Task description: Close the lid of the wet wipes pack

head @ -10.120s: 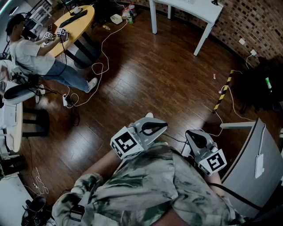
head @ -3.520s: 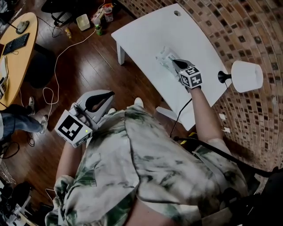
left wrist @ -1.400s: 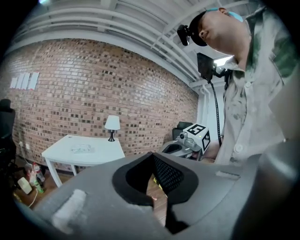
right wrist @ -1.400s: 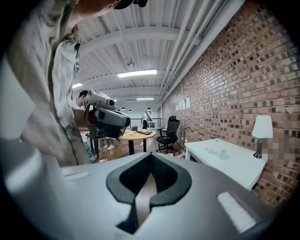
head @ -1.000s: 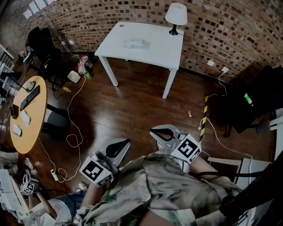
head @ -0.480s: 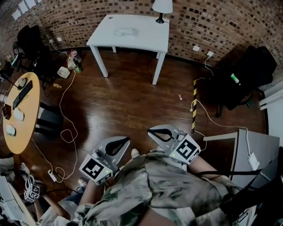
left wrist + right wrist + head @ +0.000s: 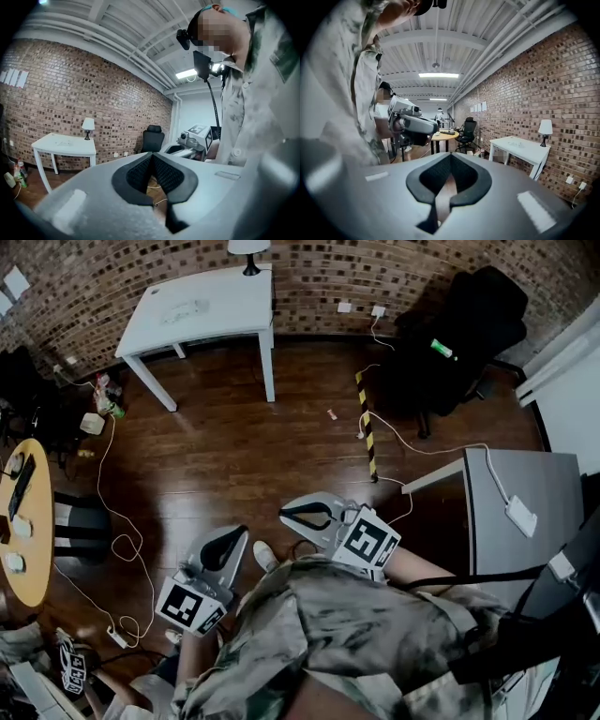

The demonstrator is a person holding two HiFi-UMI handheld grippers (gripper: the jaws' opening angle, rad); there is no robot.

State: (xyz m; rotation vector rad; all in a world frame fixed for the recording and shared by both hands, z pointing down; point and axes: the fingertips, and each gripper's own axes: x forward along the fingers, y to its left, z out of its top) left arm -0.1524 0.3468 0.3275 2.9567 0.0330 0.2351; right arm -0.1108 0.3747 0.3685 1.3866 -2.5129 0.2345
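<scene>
Head view: pale wipes pack (image 7: pixel 185 307) flat on table (image 7: pixel 234 307); L claw (image 7: pixel 240 533), R claw (image 7: pixel 286 512) closed, empty.

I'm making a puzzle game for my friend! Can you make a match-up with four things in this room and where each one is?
Things:
1. wet wipes pack
2. lamp
3. office chair
4. striped strip

Places:
a. black, standing by the brick wall
b. flat on the wooden floor
c. lying near the middle of the white table
d. standing at the table's corner, next to the wall

Pairs: 1-c, 2-d, 3-a, 4-b
</scene>
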